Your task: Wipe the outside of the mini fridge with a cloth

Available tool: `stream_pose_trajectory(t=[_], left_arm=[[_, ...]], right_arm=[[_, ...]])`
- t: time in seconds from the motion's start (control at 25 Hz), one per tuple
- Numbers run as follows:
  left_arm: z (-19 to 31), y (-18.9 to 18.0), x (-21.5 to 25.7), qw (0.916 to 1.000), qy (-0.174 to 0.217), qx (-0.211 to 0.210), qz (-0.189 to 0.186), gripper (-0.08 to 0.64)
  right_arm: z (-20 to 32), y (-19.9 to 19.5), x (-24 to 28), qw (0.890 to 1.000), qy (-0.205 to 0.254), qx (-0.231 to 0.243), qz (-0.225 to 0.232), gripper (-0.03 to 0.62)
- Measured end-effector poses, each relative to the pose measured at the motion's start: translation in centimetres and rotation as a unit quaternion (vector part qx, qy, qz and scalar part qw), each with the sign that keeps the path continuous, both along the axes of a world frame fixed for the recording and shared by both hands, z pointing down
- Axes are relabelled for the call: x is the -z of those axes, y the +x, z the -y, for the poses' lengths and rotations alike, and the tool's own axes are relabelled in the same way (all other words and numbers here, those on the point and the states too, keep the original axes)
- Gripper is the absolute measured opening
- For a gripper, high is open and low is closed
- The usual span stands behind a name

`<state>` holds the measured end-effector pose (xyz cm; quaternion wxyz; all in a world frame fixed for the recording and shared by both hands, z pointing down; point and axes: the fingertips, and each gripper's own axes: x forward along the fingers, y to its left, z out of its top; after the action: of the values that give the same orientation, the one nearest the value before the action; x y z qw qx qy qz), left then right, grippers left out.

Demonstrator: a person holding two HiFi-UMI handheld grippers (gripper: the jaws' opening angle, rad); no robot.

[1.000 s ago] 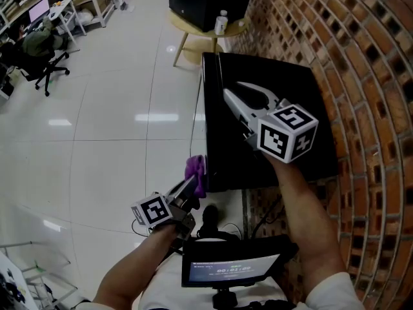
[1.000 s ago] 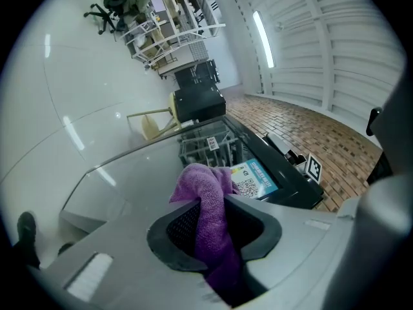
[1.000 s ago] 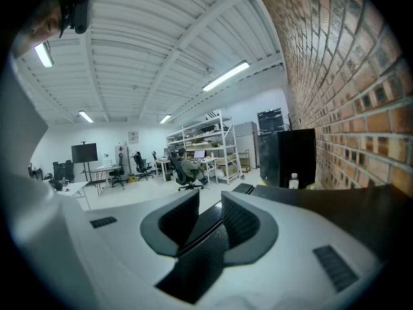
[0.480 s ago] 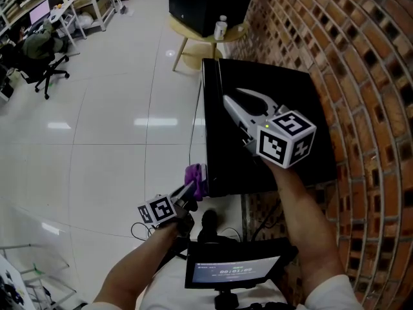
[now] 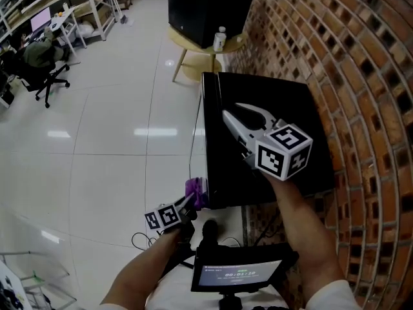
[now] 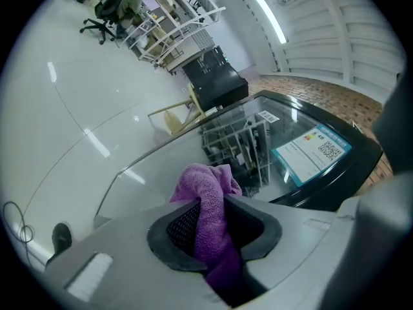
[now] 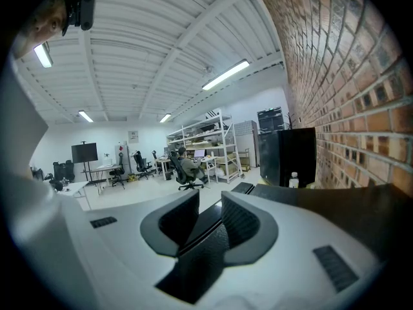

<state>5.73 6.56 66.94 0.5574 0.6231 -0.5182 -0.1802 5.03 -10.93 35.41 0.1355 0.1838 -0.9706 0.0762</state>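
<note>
Left gripper (image 5: 191,201) lower, jaws on cloth (image 6: 210,208)

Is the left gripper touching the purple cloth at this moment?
Touching. The left gripper view shows the purple cloth clamped between the two jaws of the left gripper; both press on it, one from each side.

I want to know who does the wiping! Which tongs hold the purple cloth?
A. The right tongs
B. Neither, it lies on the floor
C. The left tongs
C: the left tongs are shut on the cloth, while the right tongs stand open and empty over the fridge.
</note>
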Motion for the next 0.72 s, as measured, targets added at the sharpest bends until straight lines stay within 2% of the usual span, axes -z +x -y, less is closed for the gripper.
stream_pose_trajectory(t=[0.72], left_arm=[[0.4,-0.4,-6.8,0.9943,-0.081,-0.039,0.057,0.081]], right_arm=[[0.0,-0.1,-0.2,1.000,-0.002,0.000,-0.003,0.098]])
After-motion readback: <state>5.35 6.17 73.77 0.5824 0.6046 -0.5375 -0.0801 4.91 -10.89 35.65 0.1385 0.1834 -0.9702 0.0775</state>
